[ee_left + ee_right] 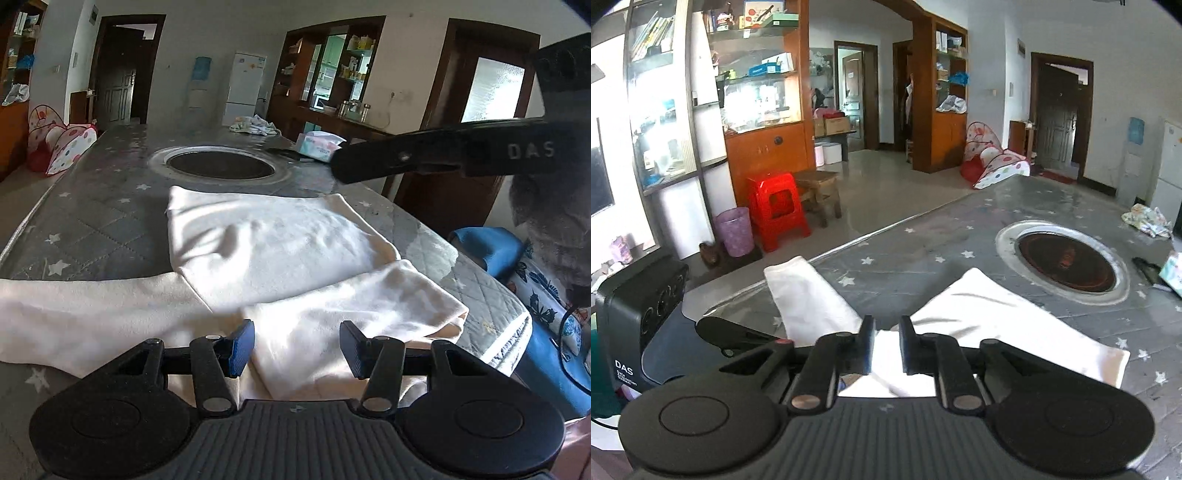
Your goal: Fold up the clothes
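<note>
The cream garment (pixel 280 258) lies partly folded near the table's (pixel 99 218) front edge. The left gripper (pixel 295 345) hovers with jaws apart, empty; the right gripper (pixel 886 345) stands narrowly parted, released. Next, regrasp an edge for another fold.

Black gripper (pixel 297 345) with blue pads, "DAS" lettering, grey sleeve (pixel 554 229).

One cream garment (pixel 273 251), perhaps folded.

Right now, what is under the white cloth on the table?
The white cloth lies on a grey quilted table cover with stars. It stops short of the round burner. Whatever lies beneath its folded layers is hidden.
</note>
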Demonstrator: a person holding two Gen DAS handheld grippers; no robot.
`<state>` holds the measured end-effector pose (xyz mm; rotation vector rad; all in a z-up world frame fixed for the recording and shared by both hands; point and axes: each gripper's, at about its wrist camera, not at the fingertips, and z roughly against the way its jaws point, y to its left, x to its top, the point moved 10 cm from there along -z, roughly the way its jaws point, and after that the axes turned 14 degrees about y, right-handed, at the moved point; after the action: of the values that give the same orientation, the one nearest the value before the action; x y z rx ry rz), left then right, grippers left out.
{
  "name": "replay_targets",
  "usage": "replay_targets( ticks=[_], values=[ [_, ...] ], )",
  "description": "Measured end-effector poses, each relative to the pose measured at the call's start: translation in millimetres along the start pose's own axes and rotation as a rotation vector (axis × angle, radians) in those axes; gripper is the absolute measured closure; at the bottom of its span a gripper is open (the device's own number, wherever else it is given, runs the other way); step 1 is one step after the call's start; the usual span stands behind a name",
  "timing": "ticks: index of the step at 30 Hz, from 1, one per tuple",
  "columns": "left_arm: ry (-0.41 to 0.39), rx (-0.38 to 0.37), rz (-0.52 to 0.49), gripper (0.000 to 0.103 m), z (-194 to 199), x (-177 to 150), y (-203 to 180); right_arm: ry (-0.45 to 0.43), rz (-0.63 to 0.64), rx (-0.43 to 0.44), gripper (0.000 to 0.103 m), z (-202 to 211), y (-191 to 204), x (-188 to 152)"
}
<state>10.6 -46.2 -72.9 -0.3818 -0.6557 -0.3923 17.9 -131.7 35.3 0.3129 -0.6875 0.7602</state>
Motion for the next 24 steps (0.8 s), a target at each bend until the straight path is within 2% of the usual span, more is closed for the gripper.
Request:
replay_targets(
  ticks=[6,7,8,10,13,18,21,24],
  values=[
    [-0.02,0.021,0.015,0.05,7.7,3.2,6.9,0.058,-0.054,-0.113,0.085,15.2,-52.7,-35.1],
    [-0.024,0.018,0.016,0.052,8.9,5.2,6.6,0.081,-0.074,-0.135,0.085,17.0,-63.5,-47.7],
    [-0.026,0.012,0.013,0.059,8.9,7.0,5.5,0.105,-0.097,-0.158,0.085,19.0,-75.1,-61.5],
    [-0.016,0.0,-0.004,0.062,4.4,9.1,1.3,0.146,-0.143,-0.172,0.085,20.9,-89.3,-86.9],
    [0.018,0.01,-0.028,0.069,-10.8,10.9,-2.3,0.184,-0.174,-0.181,0.085,19.0,-95.7,-116.9],
    [0.031,0.074,-0.038,0.066,-20.6,16.4,1.9,0.183,-0.199,-0.145,0.085,4.5,-92.0,-134.2],
    [0.038,0.112,-0.051,0.056,-23.7,20.2,6.8,0.192,-0.213,-0.135,0.085,-3.0,-94.6,-141.3],
    [0.061,0.133,-0.077,0.056,-29.9,18.7,9.3,0.177,-0.229,-0.126,0.085,-1.3,-97.7,-140.8]
  ],
)
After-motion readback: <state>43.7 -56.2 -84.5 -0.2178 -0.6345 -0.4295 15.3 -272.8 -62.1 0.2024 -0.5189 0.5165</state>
